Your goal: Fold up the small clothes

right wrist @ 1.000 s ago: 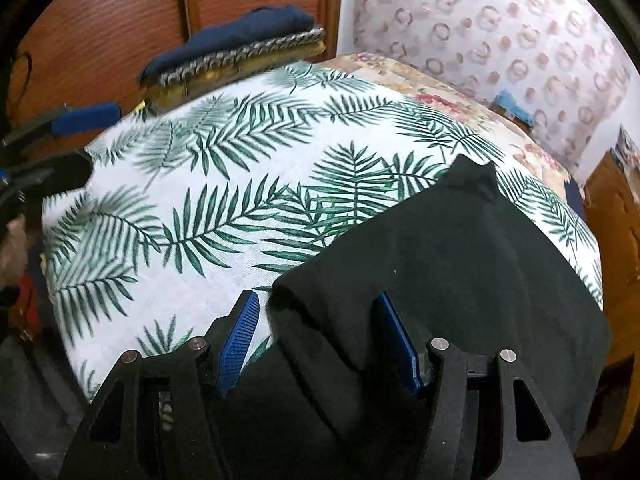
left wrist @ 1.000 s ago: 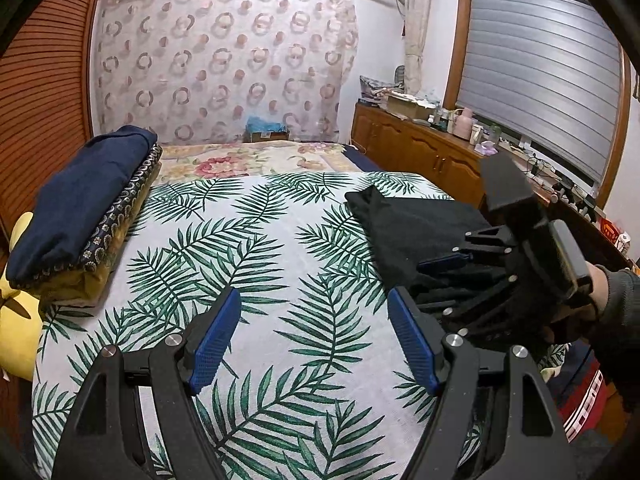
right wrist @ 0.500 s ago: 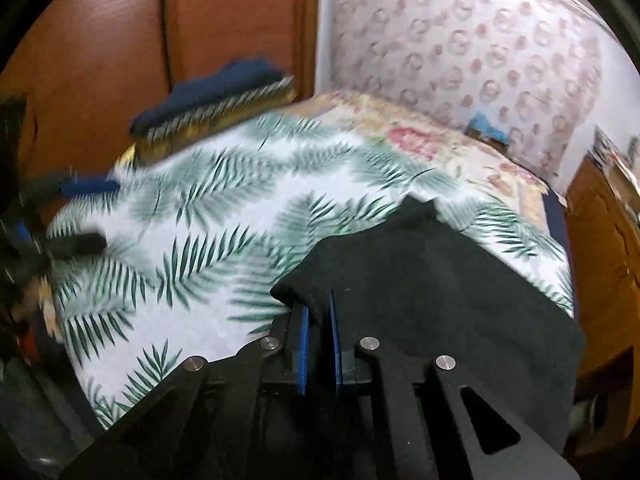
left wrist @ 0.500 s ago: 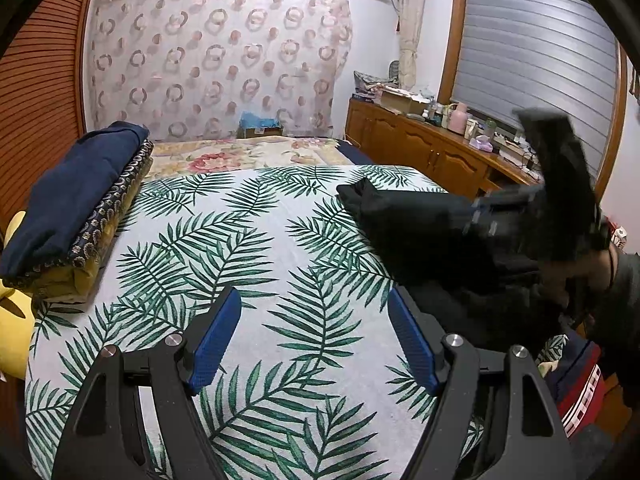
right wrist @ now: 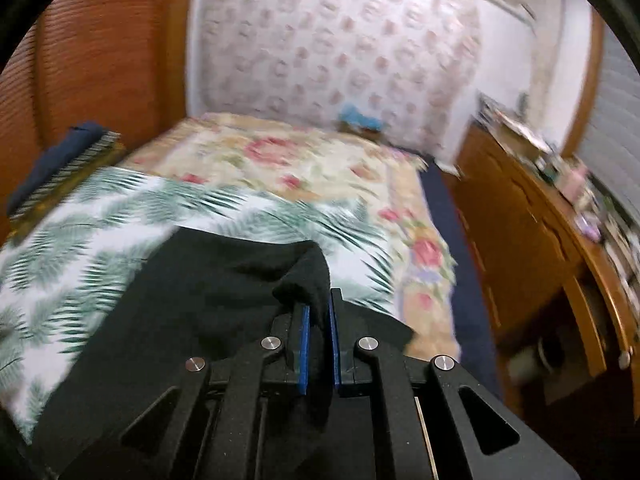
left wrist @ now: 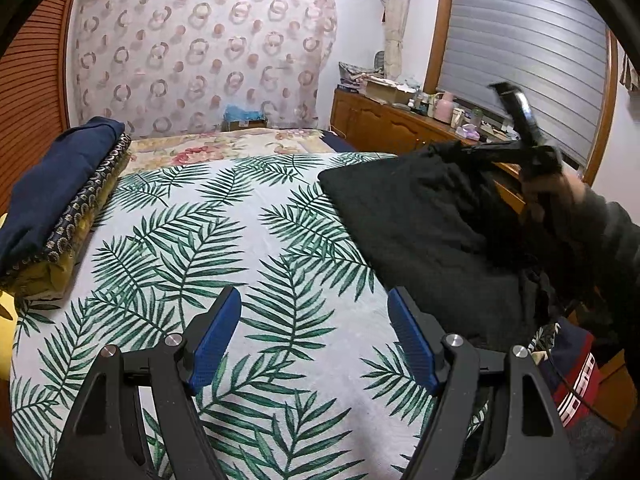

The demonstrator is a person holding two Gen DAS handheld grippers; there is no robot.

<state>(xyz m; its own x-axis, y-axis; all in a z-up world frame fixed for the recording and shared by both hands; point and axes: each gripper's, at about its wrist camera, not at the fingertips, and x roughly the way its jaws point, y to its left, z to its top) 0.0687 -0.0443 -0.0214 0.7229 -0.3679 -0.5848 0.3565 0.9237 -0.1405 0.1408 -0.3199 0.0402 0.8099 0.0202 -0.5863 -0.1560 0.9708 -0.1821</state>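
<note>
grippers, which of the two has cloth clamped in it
The right gripper: its blue pads are shut on a fold of the black garment. The left gripper stands open over the leaf-print sheet, with nothing between its fingers.

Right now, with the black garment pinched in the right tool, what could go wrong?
The right tool pinches only a small bunch of the black garment, so it may slip out. The rest drags on the leaf sheet and may bunch. The left tool is open, holding nothing, so the fold may skew.
</note>
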